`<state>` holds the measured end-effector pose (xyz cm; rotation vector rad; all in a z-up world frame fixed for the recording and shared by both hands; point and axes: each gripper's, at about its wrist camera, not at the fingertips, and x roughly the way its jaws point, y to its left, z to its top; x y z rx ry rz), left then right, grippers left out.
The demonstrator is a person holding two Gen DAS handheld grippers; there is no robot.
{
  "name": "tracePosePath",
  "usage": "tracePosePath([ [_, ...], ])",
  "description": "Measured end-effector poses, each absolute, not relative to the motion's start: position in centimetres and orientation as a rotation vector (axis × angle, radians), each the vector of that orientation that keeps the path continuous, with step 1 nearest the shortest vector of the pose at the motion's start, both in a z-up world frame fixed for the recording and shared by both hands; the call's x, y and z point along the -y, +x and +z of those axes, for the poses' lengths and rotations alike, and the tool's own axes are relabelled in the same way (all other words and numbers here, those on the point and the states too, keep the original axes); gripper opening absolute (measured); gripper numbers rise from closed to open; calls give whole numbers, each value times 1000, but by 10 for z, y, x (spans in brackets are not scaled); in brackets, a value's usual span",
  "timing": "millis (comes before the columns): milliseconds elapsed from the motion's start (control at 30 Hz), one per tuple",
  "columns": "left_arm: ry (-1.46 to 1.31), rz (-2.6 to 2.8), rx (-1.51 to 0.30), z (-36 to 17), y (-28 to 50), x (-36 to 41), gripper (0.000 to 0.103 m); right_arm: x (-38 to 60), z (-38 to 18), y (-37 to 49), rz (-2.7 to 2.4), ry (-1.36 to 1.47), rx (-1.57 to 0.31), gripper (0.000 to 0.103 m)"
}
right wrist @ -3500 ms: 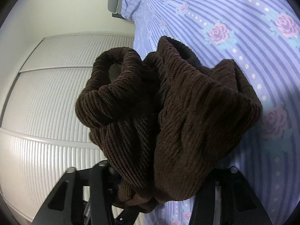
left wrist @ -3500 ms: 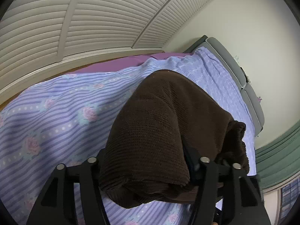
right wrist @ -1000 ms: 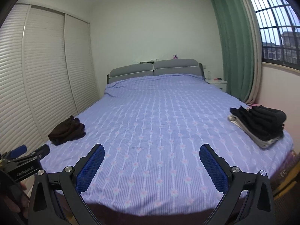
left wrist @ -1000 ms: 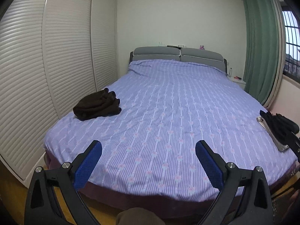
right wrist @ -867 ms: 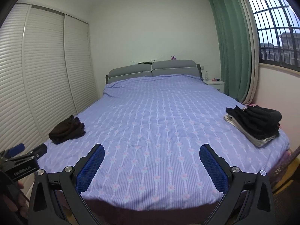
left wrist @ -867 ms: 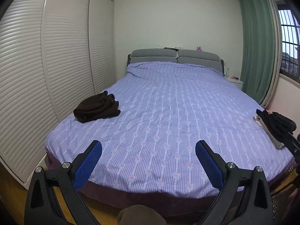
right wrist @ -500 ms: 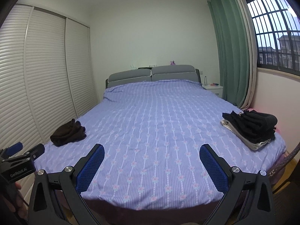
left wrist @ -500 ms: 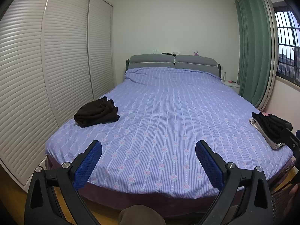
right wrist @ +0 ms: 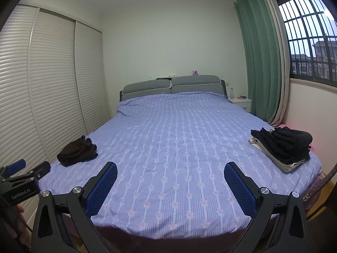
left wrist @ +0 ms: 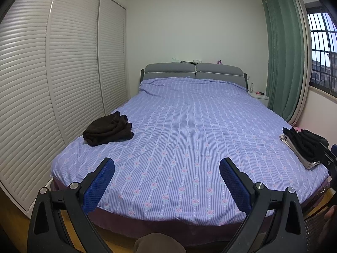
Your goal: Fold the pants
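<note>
The folded dark brown pants (left wrist: 108,130) lie on the left side of the purple flowered bed (left wrist: 185,139), and they also show in the right wrist view (right wrist: 77,152). My left gripper (left wrist: 167,177) is open and empty, held off the foot of the bed. My right gripper (right wrist: 170,179) is open and empty too, also back from the foot edge. The left gripper's body shows at the left edge of the right wrist view (right wrist: 23,179).
A stack of folded black and grey clothes (right wrist: 281,147) sits at the bed's right edge, also in the left wrist view (left wrist: 303,145). White louvred wardrobe doors (left wrist: 52,80) line the left. A green curtain (right wrist: 263,63), window and nightstand (right wrist: 241,102) stand on the right.
3.5 s ago both grippers held the brown pants; now the pants lie on the bed and both grippers are open. Over the last second both have drawn slightly back from the bed.
</note>
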<state>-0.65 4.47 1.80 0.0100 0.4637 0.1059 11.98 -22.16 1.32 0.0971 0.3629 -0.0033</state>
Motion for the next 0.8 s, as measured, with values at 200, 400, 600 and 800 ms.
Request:
tracePosePath([
  [200, 10, 107, -459, 19, -5, -43, 101, 219, 14, 121, 7, 91, -360, 103],
  [400, 10, 109, -453, 20, -8, -41, 101, 220, 13, 121, 10, 91, -363, 103],
  [600, 10, 103, -450, 21, -9, -40, 101, 222, 14, 120, 10, 94, -358, 103],
  [800, 21, 90, -448, 23, -11, -35, 101, 226, 14, 119, 8, 99, -357, 103],
])
